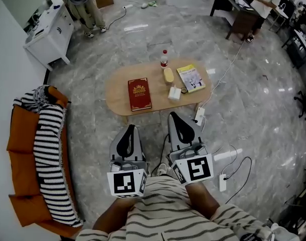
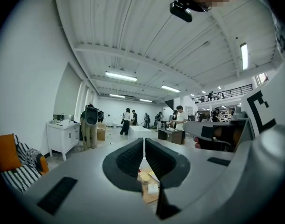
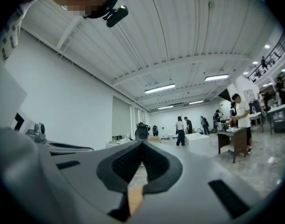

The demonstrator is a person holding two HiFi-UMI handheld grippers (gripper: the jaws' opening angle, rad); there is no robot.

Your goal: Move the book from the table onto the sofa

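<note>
Approach step: the red book (image 1: 139, 94) lay flat by the near edge of the oval table (image 1: 114, 92), untouched. The left gripper (image 1: 129, 132) and right gripper (image 1: 175, 120) hung short of it, both clenched and empty. Next, I judged, the jaws had to open and pinch a book edge, then carry it to the orange sofa (image 1: 21, 149).

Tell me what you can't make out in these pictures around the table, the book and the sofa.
Red book: cover print too small in the head view; behind the shut left claw in the left gripper view.
Sofa: seat mostly under a striped blanket, head view.
Table: right gripper view shows only a sliver below the shut right claw.
</note>
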